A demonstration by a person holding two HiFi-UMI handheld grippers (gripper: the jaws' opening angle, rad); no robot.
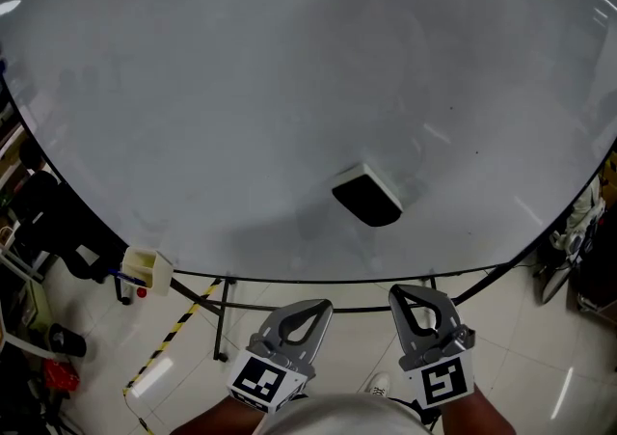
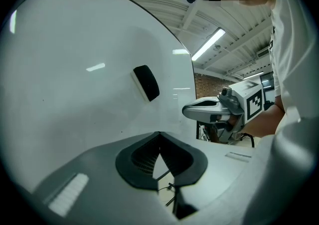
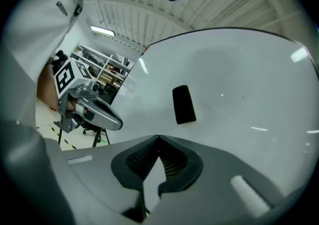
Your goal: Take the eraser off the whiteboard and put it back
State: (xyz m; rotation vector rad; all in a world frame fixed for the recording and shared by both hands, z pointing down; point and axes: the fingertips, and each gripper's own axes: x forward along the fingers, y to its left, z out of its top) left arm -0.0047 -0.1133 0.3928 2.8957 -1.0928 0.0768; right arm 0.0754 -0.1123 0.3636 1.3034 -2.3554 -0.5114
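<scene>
A black eraser with a white back sticks to the whiteboard, right of its middle and near its lower edge. It also shows in the left gripper view as the eraser and in the right gripper view as the eraser. My left gripper and right gripper are side by side below the board's lower edge, short of the eraser and apart from it. The left gripper is shut with nothing in it. The right gripper is shut and empty too.
A pale yellow holder hangs at the board's lower left corner. The board's black stand legs and yellow-black floor tape lie below. Dark chairs and clutter crowd the left side, more gear the right.
</scene>
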